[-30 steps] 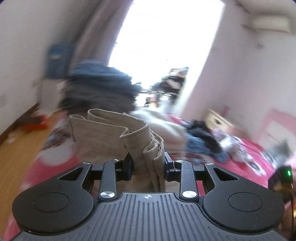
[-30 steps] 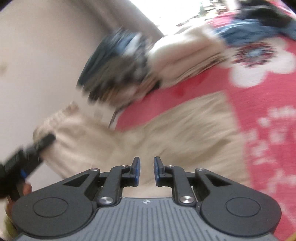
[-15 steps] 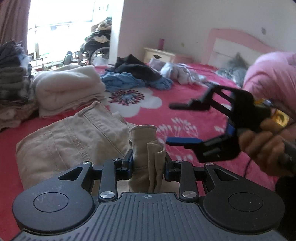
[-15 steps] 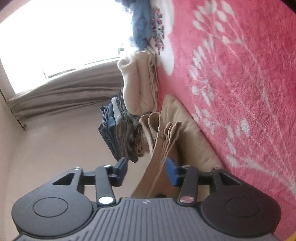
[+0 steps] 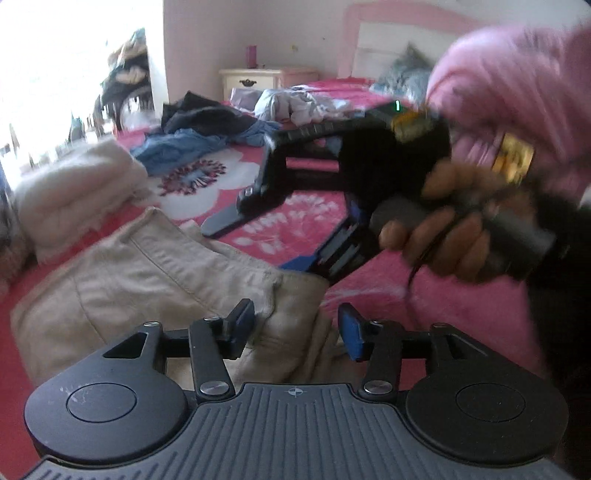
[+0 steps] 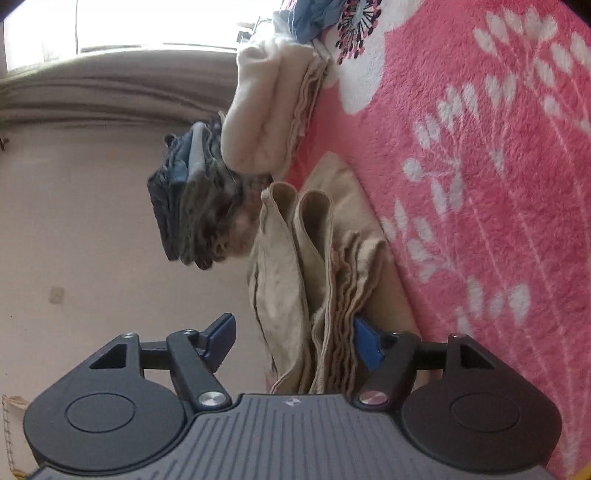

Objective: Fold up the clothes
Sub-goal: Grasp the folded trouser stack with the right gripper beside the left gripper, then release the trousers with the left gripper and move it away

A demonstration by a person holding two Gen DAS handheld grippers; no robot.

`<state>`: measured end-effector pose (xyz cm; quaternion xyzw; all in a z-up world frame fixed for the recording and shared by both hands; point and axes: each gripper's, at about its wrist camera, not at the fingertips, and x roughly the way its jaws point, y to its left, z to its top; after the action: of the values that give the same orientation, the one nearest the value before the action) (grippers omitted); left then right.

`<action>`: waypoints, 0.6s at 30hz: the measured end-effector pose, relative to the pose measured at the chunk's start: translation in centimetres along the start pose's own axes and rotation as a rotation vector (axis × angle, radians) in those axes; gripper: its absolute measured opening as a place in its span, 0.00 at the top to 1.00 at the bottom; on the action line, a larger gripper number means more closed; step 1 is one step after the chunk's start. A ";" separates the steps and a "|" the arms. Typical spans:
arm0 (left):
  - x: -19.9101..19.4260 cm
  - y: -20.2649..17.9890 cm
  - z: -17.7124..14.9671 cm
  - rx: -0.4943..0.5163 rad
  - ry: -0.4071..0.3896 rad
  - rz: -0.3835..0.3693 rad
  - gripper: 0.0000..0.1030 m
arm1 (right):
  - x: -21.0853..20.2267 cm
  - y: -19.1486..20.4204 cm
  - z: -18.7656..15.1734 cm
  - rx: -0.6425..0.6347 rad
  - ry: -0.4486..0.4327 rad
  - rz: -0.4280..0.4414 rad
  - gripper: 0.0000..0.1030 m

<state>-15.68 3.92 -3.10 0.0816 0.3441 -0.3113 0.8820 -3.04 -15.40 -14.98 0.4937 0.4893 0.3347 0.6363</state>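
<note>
Folded beige trousers lie on the pink flowered bedspread. My left gripper hovers over their near folded end. Its jaws are opening: the cloth sits between the blue pads, and the right pad stands clear of it. In the left wrist view, a hand in a pink sleeve holds my right gripper at the trousers' right edge, jaws apart. In the rolled right wrist view, the trousers' stacked layers sit between the opening jaws of the right gripper. The layers lean on one pad; the other pad is free.
A folded cream blanket lies just beyond the trousers, with a stack of folded dark clothes beside it. Unfolded blue and dark garments are heaped farther up the bed. A nightstand and a pink headboard stand at the back.
Both grippers' jaws have widened and let go of the trousers' fold, which now rests lower on the bed. The right gripper has come closer to the trousers' edge.
</note>
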 end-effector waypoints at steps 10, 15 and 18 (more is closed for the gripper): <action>-2.2 1.8 1.3 0.011 -0.004 -0.052 0.51 | -0.1 -2.3 -0.6 0.147 -0.024 0.066 0.36; -0.5 0.8 0.9 0.053 0.049 0.005 0.61 | -0.2 -3.4 -0.7 0.208 -0.038 0.071 0.46; -0.7 1.2 1.0 0.014 0.023 -0.010 0.62 | -0.3 -3.9 -0.9 0.231 -0.038 0.082 0.46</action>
<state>-14.78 4.82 -1.95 0.0895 0.3525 -0.3169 0.8760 -4.17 -16.56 -18.68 0.5895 0.4918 0.2926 0.5701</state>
